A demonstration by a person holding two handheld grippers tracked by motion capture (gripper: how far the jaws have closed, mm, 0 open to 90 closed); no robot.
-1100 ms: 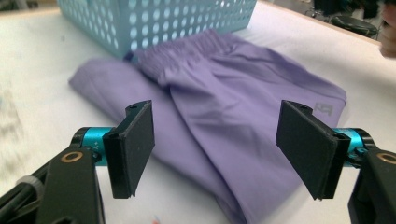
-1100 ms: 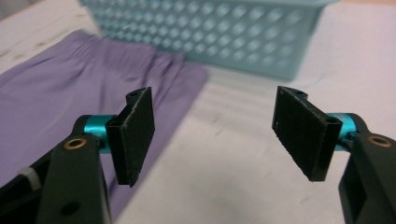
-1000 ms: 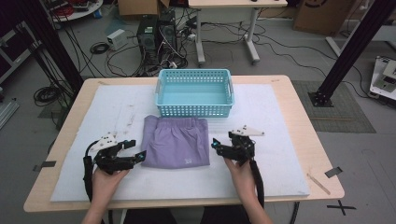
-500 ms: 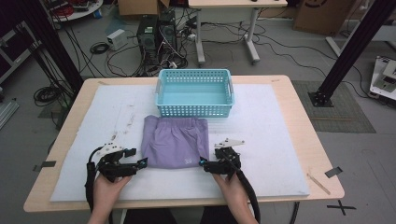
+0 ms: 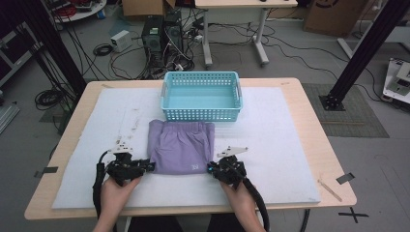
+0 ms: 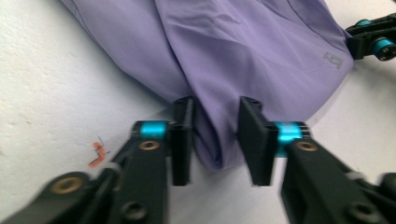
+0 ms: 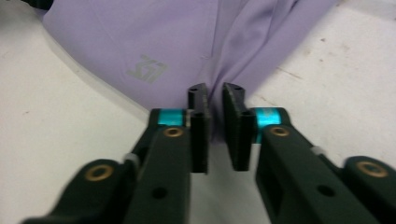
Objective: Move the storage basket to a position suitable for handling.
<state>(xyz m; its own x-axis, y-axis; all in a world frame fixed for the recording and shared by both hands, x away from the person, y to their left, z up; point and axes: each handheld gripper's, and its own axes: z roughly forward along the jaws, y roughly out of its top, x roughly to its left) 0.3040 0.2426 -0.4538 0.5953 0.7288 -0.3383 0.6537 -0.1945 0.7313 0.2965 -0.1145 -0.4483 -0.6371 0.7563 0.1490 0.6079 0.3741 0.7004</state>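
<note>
Left tongs [image 6: 215,140]: jaws spread, standing either side of a bunched fold at the near left corner of the purple shorts [image 6: 243,51]. The fabric sits in the gap between the pads; the left pad lies against the fold, while the right pad appears just clear of it. No pinch is made.

Right tongs [image 7: 215,122]: jaws drawn close with a narrow gap between them, at the near right corner of the shorts [image 7: 154,42]. A ridge of fabric runs down into that gap. Whether the pads grip the cloth cannot be told from this angle.

From above, the left tongs [image 5: 145,166] and right tongs [image 5: 212,169] sit at the two near corners of the shorts [image 5: 181,145], one to each side, both low on the surface. Each is held in a hand, the left hand [image 5: 116,186] and the right hand [image 5: 239,188], coming in from the near edge.

The shorts lie flat on the white mat [image 5: 290,145] that covers the desk [image 5: 316,113], roughly at its middle, with a small pale logo near the right near corner. The waistband end lies just beside the near wall of a light blue plastic basket [image 5: 201,113], which stands on the mat beyond the shorts.
</note>
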